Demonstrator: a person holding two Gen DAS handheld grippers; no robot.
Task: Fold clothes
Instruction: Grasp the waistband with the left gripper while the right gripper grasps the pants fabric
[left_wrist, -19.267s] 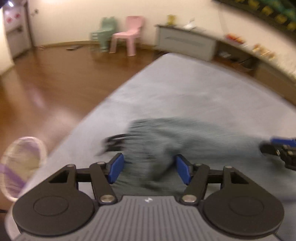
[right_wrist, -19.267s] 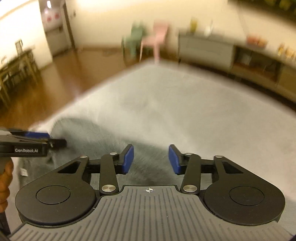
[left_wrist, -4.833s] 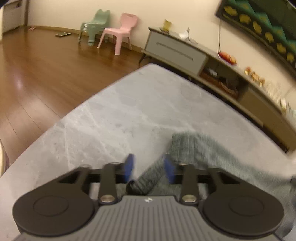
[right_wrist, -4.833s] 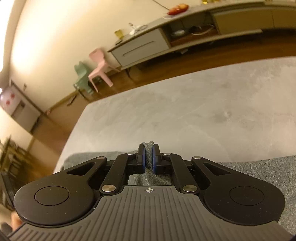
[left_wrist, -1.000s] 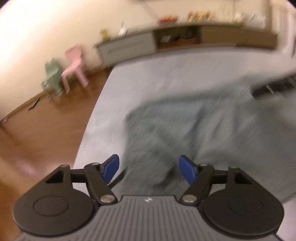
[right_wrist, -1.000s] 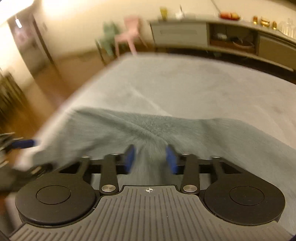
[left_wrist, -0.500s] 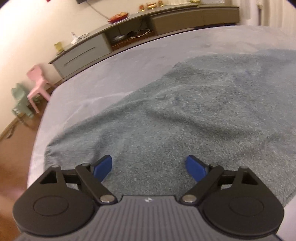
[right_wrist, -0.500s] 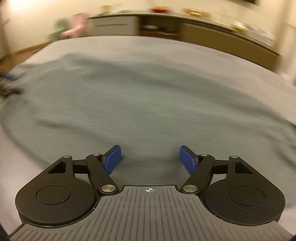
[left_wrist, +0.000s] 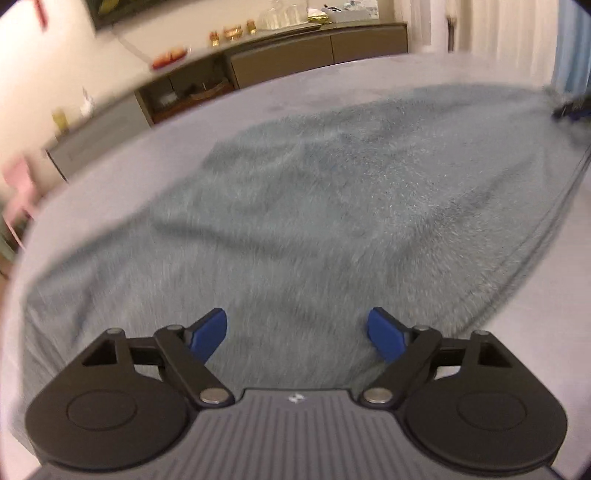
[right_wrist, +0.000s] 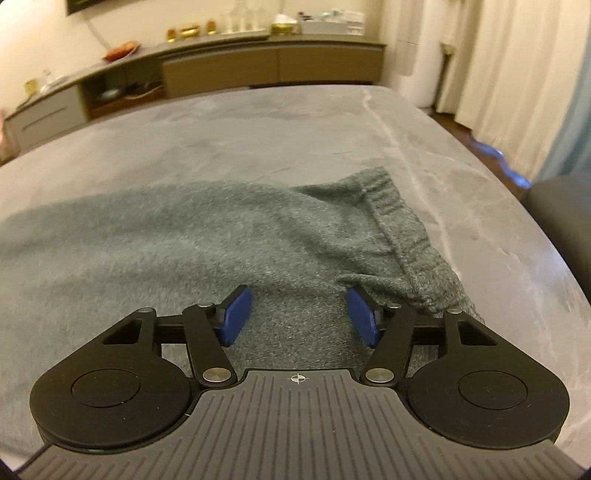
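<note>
We see a grey-green fleece garment (left_wrist: 314, 206) spread flat over the grey marbled bench (right_wrist: 280, 125), covering most of the near half. Left hand-held gripper (left_wrist: 297, 334) is released, blue pads wide apart, nothing between them, sitting above the near edge of the garment. Left view is motion-blurred. Right hand-held gripper (right_wrist: 301, 317) is also released, pads apart, empty, over the garment's near right part. Just beyond its right pad we see the ribbed elastic waistband (right_wrist: 399, 236) bunched and slightly raised, running diagonally toward the bench's right side. In the left view the right hand-held gripper (left_wrist: 570, 107) shows as a dark and blue blur at the garment's far right end; detail too blurred to tell. A hemmed edge (left_wrist: 546, 236) runs along the garment's right side. A long low sideboard (right_wrist: 221, 70) stands against the wall behind the bench, curtains (right_wrist: 517, 74) at right.
</note>
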